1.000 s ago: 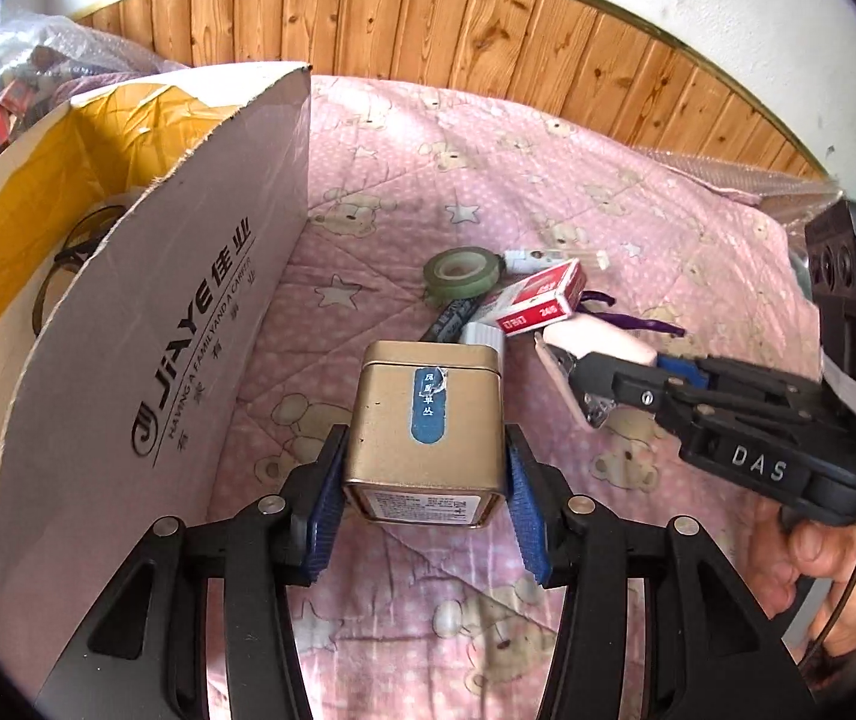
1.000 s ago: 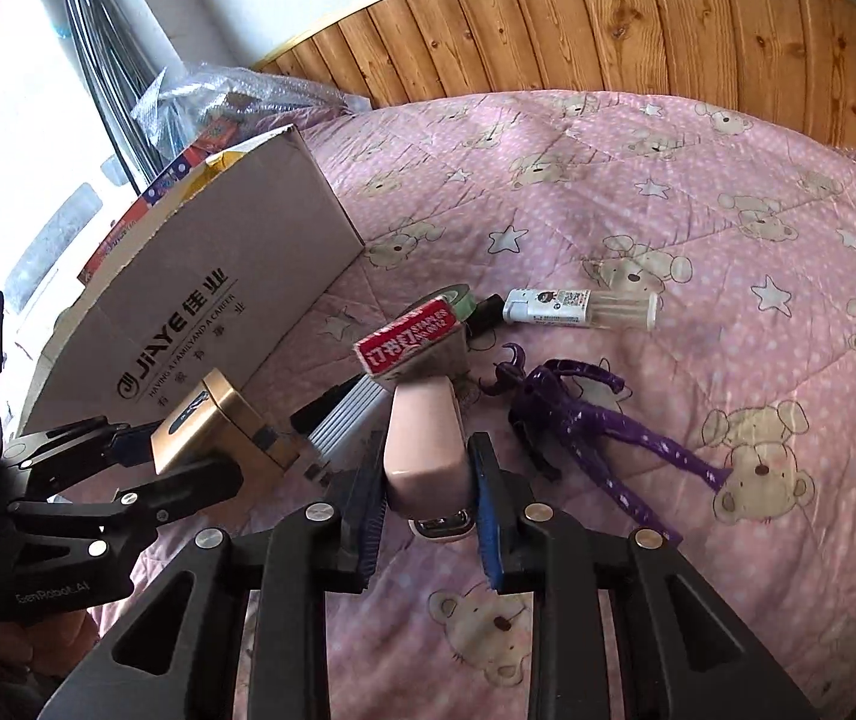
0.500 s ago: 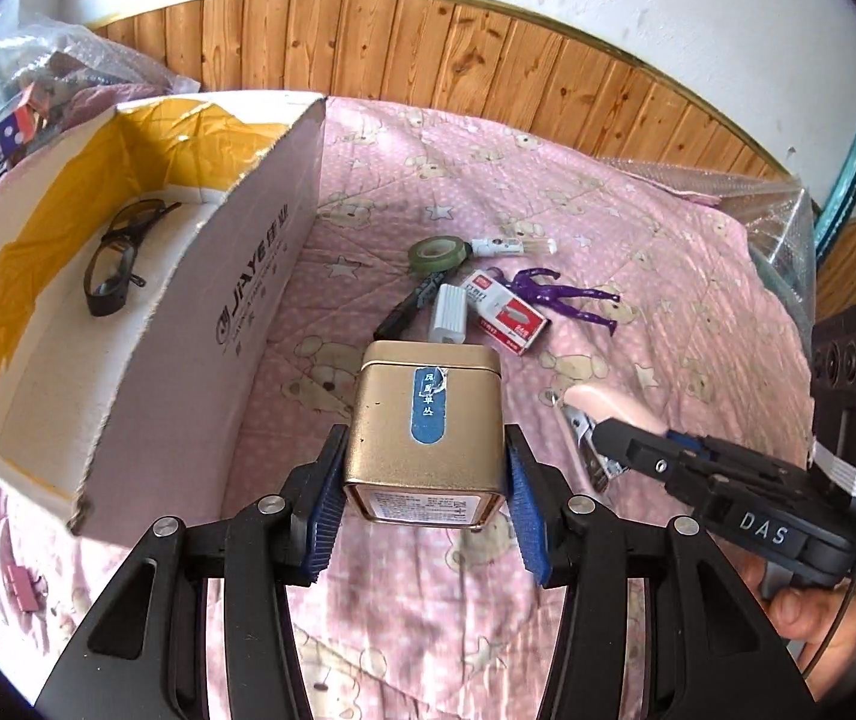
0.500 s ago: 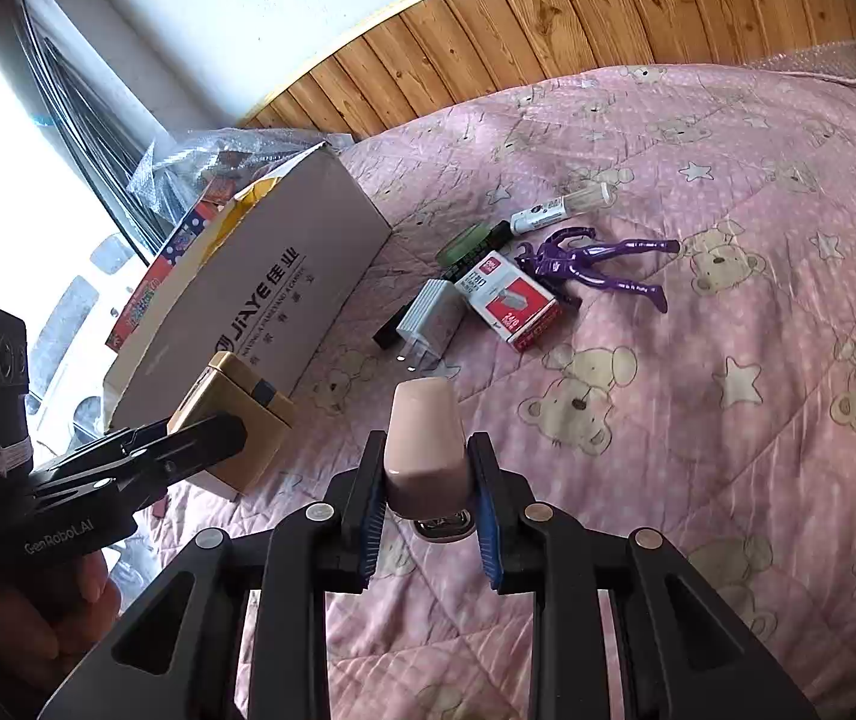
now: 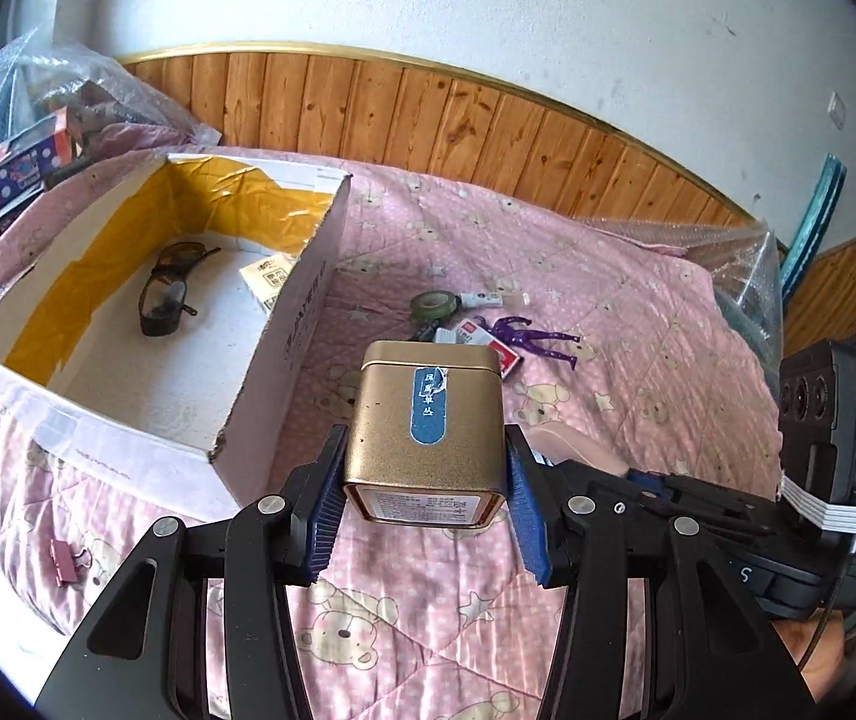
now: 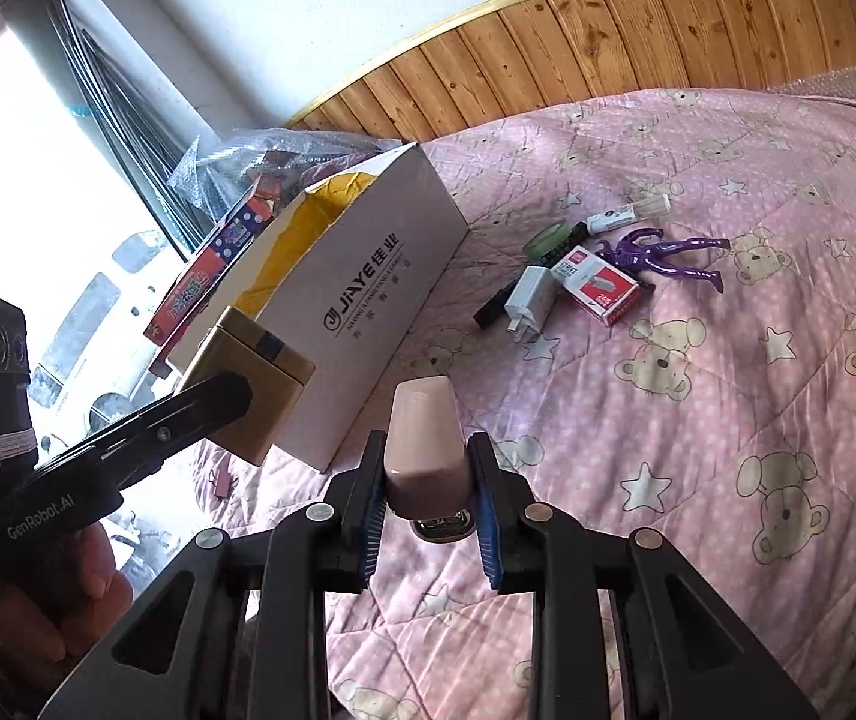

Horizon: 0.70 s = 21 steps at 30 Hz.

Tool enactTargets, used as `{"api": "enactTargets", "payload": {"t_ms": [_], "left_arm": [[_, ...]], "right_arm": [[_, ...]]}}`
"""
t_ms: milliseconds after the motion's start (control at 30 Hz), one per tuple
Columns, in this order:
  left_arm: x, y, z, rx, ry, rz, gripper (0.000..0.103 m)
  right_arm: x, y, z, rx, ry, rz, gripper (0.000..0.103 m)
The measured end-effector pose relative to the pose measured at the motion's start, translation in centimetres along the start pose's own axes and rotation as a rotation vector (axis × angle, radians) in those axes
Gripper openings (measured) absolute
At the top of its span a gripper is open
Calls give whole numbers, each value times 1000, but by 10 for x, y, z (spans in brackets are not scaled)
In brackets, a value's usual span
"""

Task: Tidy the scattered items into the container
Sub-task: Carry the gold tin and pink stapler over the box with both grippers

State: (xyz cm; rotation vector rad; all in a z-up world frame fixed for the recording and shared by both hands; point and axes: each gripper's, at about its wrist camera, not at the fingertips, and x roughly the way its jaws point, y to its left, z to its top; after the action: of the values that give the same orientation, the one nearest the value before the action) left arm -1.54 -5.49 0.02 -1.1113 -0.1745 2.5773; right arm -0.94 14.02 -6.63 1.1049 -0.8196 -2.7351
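the gold tin [image 5: 425,438] sits pinched between the blue pads of the left gripper [image 5: 425,492], held in the air just beside the near right corner of the cardboard box [image 5: 284,372]. a blue strip label runs down its face with chinese characters too small to read surely. the right gripper [image 6: 428,510] pinches a pale pink stapler [image 6: 425,438], jaws narrow on it, held over the bedspread [image 6: 727,420] nearer its middle.

the step in hand looks like the carry: both pieces are lifted and not yet over the box's opening. the next move calls for bringing each gripper above the open top, clear of the near wall, before the jaws spread.

inside the box lie dark glasses [image 5: 170,294] toward the far left and a small yellowish packet [image 5: 269,279] against the right wall. the box's side reads "jiaye" [image 6: 362,282] with chinese characters. out toward the bed's middle, well apart from the box, a cluster remains: a green tape roll [image 6: 544,238], a white marker [image 6: 628,213], a purple figure [image 6: 661,255], a red and white staple box [image 6: 598,282] and a white charger plug [image 6: 529,300]. the left gripper's body reads "genrobot.ai" [image 6: 41,519].
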Motion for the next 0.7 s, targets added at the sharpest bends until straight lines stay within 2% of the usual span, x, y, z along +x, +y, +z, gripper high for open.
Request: {"api": "enactTargets", "payload": {"t_ms": [300,700], "left_arm": [[-26,16,-3,-27,-45,-28,50],[-43,63,6,-123,-90,-45,50]], "right_arm": [[-8,34,2,-13,-17,24,27],[-3,81,18,-57,-21,41,27]]}}
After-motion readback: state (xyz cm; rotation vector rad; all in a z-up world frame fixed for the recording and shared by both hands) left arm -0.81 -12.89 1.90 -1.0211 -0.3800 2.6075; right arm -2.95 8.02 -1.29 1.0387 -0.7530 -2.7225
